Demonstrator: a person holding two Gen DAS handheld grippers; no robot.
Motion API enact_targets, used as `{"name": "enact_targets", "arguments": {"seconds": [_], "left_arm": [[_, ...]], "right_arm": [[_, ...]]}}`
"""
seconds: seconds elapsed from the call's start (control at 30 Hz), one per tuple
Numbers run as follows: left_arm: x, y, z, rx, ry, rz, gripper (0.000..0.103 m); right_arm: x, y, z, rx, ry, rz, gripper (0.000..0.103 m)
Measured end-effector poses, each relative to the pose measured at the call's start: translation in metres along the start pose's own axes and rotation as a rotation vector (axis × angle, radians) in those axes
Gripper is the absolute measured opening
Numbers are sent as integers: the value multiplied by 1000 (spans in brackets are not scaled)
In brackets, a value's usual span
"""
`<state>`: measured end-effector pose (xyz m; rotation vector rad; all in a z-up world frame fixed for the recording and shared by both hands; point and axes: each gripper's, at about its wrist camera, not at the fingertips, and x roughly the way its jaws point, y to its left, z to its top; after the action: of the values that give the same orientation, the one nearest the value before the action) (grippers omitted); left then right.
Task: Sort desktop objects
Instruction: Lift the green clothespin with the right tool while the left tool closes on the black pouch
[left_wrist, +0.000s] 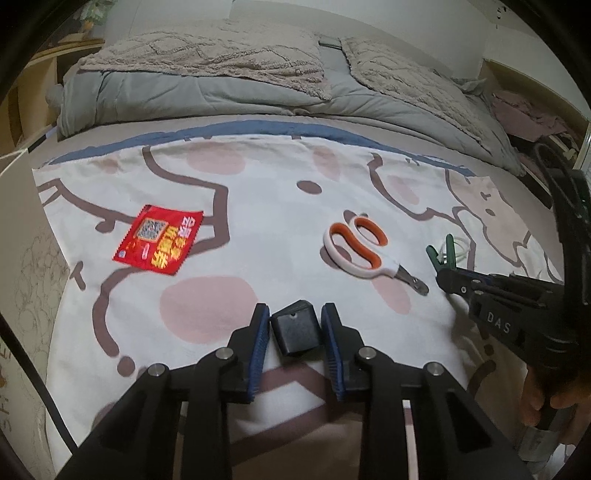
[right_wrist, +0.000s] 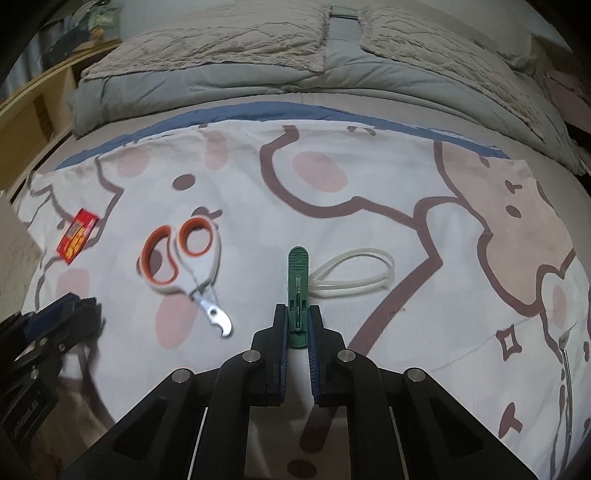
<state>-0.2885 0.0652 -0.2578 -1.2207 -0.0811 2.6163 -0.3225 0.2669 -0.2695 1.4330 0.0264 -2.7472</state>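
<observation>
So the left hand-held gripper (left_wrist: 295, 325) has its blue-padded fingers on either side of a small black block (left_wrist: 295, 326) sitting on the cartoon-print sheet (left_wrist: 258, 206) on the bed; the pads look just about touching it, but I can't tell if it's really clamped. The right hand-held gripper (right_wrist: 296, 325) is closed on a green clothespin (right_wrist: 297, 291), pinching its lower half. A white zip tie loop (right_wrist: 354, 275) lies just beside the pin, to its right. The orange-and-white pet nail clippers (right_wrist: 184, 258) lie between the two grippers. A red snack packet (left_wrist: 159, 240) is way off on the left. Grey quilt (left_wrist: 221, 92) bunched at the back.
</observation>
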Motion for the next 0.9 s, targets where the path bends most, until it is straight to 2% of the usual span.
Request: {"name": "enact_targets", "arguments": {"seconds": [0.43,0.9], "left_arm": [[-17,-2,-21,-13,26,-9,29],[-53,-10,-62,24,69,-58,29]], "right_arm": [[-30,15,-39,-97,-4,95,10],[-72,28,-84,-90,47,216,10]]}}
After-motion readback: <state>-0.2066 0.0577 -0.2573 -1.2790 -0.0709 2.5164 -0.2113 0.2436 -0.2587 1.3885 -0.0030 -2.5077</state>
